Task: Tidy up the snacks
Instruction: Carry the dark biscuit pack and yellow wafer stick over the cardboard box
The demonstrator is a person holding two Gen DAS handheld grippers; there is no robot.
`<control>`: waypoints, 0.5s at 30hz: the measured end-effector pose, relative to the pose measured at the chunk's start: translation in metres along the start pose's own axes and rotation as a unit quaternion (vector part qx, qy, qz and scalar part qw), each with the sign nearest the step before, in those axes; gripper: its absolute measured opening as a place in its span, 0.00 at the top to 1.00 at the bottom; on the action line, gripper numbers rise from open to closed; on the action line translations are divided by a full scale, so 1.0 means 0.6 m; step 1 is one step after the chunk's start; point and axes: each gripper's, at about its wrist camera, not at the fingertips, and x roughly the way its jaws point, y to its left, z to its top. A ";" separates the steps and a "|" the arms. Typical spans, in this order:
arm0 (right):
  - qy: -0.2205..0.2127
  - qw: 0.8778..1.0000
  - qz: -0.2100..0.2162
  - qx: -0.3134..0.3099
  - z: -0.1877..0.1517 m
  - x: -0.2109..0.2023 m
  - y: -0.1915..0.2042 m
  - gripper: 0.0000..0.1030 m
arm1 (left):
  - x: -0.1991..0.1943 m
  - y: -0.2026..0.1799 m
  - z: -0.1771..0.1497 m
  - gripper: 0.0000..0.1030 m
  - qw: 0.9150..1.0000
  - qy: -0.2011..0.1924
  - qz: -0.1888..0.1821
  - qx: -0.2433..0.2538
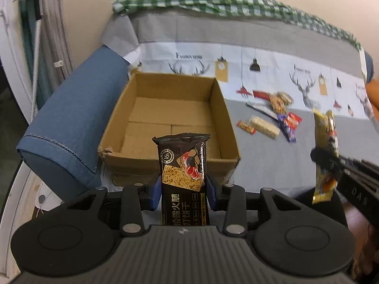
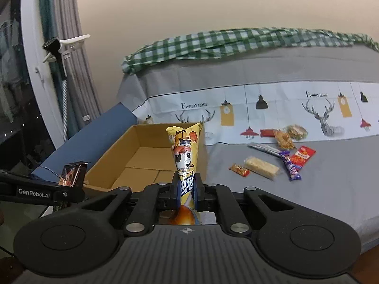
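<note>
The left claw (image 1: 182, 189) is clenched on a dark cracker packet (image 1: 182, 165), the empty cardboard box (image 1: 165, 108) just ahead of it; the right claw (image 2: 187, 189) grips a yellow cone snack (image 2: 186, 151) by its narrow waist, with the box ahead to its left. Both packets stand tall above the fingers and are slick, so one could likely slip, or catch the box's near wall and fall onto the bed (image 2: 308, 189).

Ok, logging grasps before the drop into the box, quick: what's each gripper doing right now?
Left gripper: closed on the dark cracker packet.
Right gripper: closed on the yellow snack packet.

Open-topped cardboard box (image 1: 165, 108), interior unobstructed
</note>
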 end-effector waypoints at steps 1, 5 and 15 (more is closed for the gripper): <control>0.000 1.000 0.000 -0.004 0.001 -0.001 0.006 0.91 | -0.005 0.004 0.000 0.59 1.000 -0.007 0.000 -0.003; -0.001 1.000 -0.001 -0.022 0.005 -0.003 0.022 0.91 | -0.015 0.010 -0.001 0.59 1.000 -0.021 -0.002 -0.006; 0.006 0.999 0.000 -0.047 0.008 0.005 0.046 0.91 | -0.008 0.016 0.003 0.59 1.000 -0.022 -0.009 -0.012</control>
